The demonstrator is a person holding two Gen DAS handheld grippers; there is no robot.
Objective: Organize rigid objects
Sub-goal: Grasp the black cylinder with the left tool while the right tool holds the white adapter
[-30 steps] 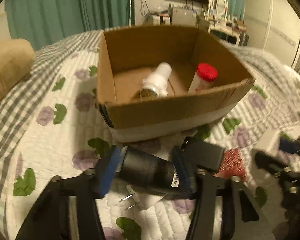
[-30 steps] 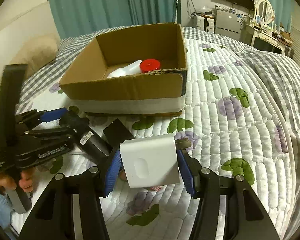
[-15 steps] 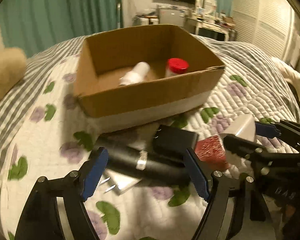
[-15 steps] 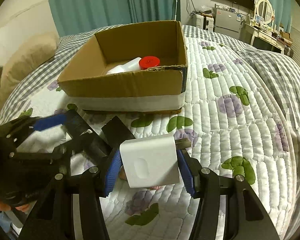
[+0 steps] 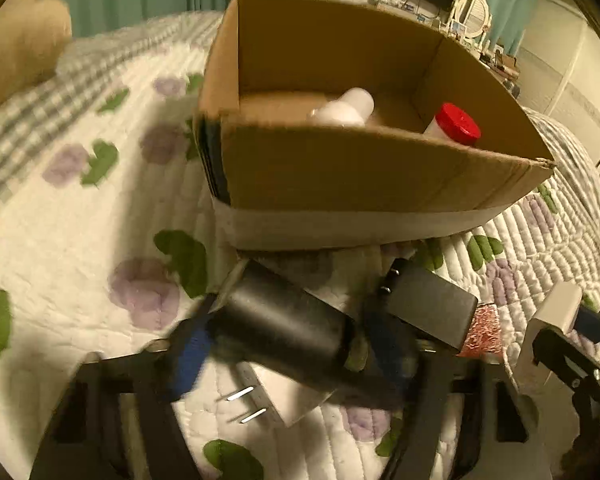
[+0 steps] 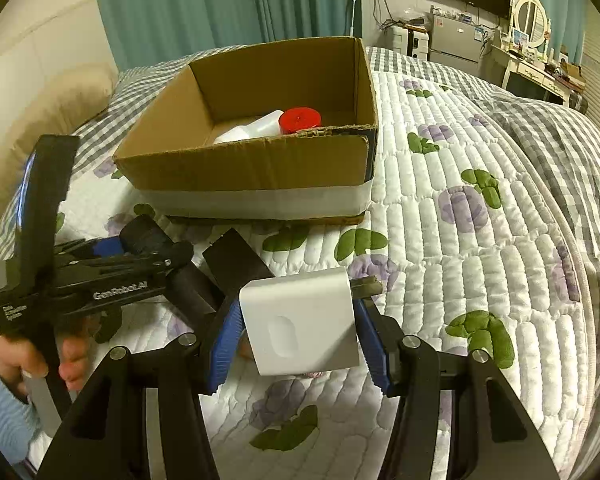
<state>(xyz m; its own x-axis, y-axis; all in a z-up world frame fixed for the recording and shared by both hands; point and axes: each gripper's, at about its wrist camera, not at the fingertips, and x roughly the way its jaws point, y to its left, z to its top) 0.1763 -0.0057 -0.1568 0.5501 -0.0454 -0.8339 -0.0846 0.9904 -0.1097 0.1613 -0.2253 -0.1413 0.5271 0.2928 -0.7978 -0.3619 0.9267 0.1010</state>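
Left tongs (image 5: 284, 344) clamping black cylinder (image 5: 280, 332); right tongs (image 6: 296, 344) gripping white charger (image 6: 300, 320). Cardboard box (image 6: 252, 168) waiting at 12 o'clock (bottles inside). Risk: smooth cylinder slipping, or charger clipping box's near wall.

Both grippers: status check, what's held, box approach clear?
Left gripper shut on black cylinder. Right gripper shut on white charger. Cardboard box ahead, bottle and red-lid jar inside. Black adapter lies before it.
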